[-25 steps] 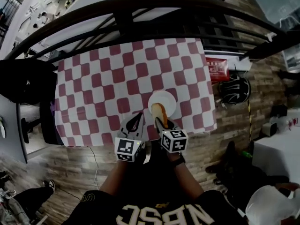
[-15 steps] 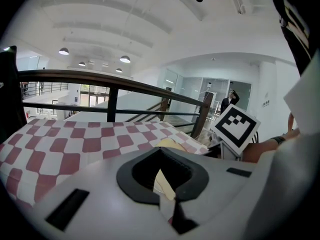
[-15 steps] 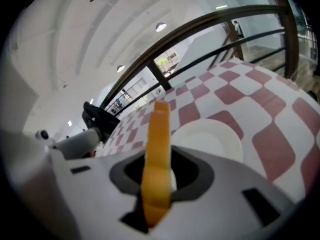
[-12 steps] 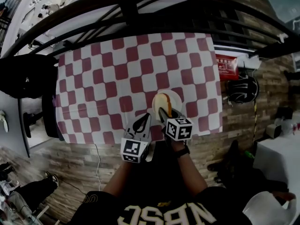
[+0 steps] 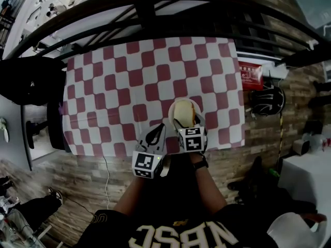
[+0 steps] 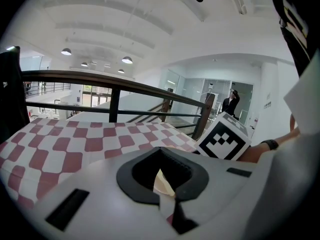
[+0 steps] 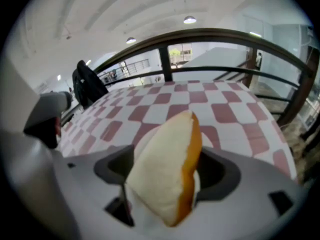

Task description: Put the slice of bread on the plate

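Note:
A slice of white bread with an orange-brown crust (image 5: 183,110) rests tilted over the small white plate (image 5: 171,113), near the front right of the checked table. In the right gripper view the bread slice (image 7: 167,174) stands between my jaws with dark gaps on both sides. The plate (image 7: 142,137) shows just behind it. My right gripper (image 5: 183,123) is opening, and its pads no longer press the slice. My left gripper (image 5: 159,129) hovers a little to the plate's left over the table's front edge. Its fingers meet at the tips and hold nothing.
The red-and-white checked tablecloth (image 5: 129,76) covers the table. A dark railing (image 5: 155,6) runs behind it. A black bag on a chair (image 5: 26,81) stands at the left. A red box (image 5: 252,75) and a dark helmet (image 5: 266,99) lie on the floor at the right.
My right gripper sank toward the plate and rolled. The slice went from edge-up in a tight grip to lying over the plate, and the jaws spread apart. The left gripper hardly moved.

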`<action>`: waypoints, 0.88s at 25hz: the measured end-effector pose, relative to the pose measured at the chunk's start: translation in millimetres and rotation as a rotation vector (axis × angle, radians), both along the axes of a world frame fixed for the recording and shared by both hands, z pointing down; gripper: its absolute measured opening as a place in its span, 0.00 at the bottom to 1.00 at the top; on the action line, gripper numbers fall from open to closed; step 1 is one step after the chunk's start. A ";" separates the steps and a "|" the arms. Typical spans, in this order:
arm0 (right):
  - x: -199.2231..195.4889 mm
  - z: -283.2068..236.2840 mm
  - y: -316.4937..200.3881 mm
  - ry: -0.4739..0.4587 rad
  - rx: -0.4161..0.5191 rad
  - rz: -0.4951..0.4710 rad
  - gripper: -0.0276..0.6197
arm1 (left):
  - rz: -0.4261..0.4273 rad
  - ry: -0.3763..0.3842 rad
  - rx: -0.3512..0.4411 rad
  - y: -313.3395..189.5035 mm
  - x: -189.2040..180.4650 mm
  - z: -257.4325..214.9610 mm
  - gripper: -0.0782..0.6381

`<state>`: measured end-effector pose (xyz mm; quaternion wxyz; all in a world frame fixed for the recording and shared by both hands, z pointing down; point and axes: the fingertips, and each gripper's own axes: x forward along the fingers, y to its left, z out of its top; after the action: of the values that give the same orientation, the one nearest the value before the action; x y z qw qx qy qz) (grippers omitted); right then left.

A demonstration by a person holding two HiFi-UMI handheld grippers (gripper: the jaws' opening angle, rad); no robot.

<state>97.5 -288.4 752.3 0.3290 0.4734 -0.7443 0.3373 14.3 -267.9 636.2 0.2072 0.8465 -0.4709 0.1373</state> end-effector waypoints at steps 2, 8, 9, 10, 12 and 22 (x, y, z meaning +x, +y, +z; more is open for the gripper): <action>12.4 7.4 1.4 0.029 -0.019 0.034 0.65 | -0.008 0.003 0.008 2.9 -3.2 -3.2 0.13; 44.5 -2.4 -2.9 0.091 0.028 0.112 0.70 | -0.045 0.013 0.041 -0.1 -19.5 -12.9 0.13; 45.9 -9.4 -4.3 0.087 0.047 0.112 0.70 | -0.049 0.013 0.053 -2.5 -21.1 -17.1 0.13; 46.2 -18.6 -5.5 0.080 0.071 0.113 0.70 | -0.051 0.016 0.067 -5.0 -22.2 -22.4 0.13; 44.1 -41.0 -6.6 0.050 0.129 0.130 0.70 | -0.058 0.028 0.096 -9.1 -24.4 -35.5 0.14; -7.4 -178.9 18.8 -0.102 0.462 0.134 0.64 | -0.060 0.079 0.257 2.3 -39.3 -125.7 0.13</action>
<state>90.0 -269.6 573.4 0.1508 0.5666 -0.7843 0.2026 -25.0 -265.6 510.5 0.1196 0.8562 -0.5013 0.0360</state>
